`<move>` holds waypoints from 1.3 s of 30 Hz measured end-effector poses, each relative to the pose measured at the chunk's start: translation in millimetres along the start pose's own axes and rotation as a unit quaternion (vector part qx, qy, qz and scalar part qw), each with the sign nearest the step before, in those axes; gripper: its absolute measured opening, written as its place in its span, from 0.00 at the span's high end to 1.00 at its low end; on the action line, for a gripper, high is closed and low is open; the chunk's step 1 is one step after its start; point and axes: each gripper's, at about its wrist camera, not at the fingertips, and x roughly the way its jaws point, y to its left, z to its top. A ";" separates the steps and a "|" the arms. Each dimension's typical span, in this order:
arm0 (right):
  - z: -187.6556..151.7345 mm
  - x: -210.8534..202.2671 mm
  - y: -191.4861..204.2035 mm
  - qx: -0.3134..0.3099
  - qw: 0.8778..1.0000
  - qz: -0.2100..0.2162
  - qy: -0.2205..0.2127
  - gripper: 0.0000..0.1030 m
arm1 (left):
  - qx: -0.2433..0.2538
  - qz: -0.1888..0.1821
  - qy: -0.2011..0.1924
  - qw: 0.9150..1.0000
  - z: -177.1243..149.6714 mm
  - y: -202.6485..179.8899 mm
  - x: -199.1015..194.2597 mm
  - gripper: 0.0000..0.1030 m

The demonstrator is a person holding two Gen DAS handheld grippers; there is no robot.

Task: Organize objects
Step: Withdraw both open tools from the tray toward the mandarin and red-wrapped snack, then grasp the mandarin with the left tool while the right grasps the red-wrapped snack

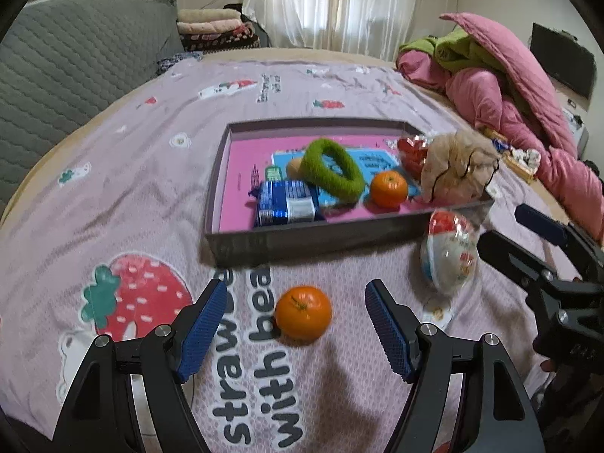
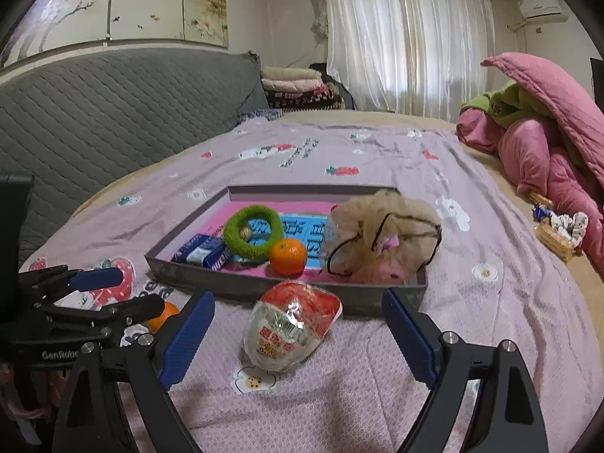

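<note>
The bed (image 1: 158, 158) carries the tray (image 1: 302, 236), already holding a green ring (image 1: 332, 173) and one orange (image 1: 389, 189). Near it, the wrapped snack (image 2: 292, 326) sits between the right tool (image 2: 298, 334), fingers apart; a loose orange (image 1: 303, 312) waits between the left tool (image 1: 296, 330), fingers apart too, both lined up for pickup.

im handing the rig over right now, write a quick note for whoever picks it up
Left gripper: open, empty, fingers either side of the loose orange on the bedspread, not touching it.
Right gripper: open, empty, lined up on the wrapped snack pack, also on the bedspread just in front of the tray.
Already in the tray: green ring, second orange, blue packet, beige mesh bag.
Left to do: probably close on the loose orange and the snack pack and put both in the tray.
</note>
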 end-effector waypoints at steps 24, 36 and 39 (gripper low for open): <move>-18.5 43.2 -0.5 0.022 0.998 -0.011 0.055 0.13 | 0.000 0.011 0.016 1.000 -12.6 -3.3 32.2 0.26; -23.1 57.3 5.8 0.003 0.997 -0.013 0.073 0.40 | 0.007 0.003 0.022 1.000 -12.3 -9.6 40.3 0.44; -23.2 56.6 7.6 -0.003 0.998 -0.013 0.069 0.41 | 0.013 -0.001 0.025 1.000 -12.5 -12.7 42.7 0.54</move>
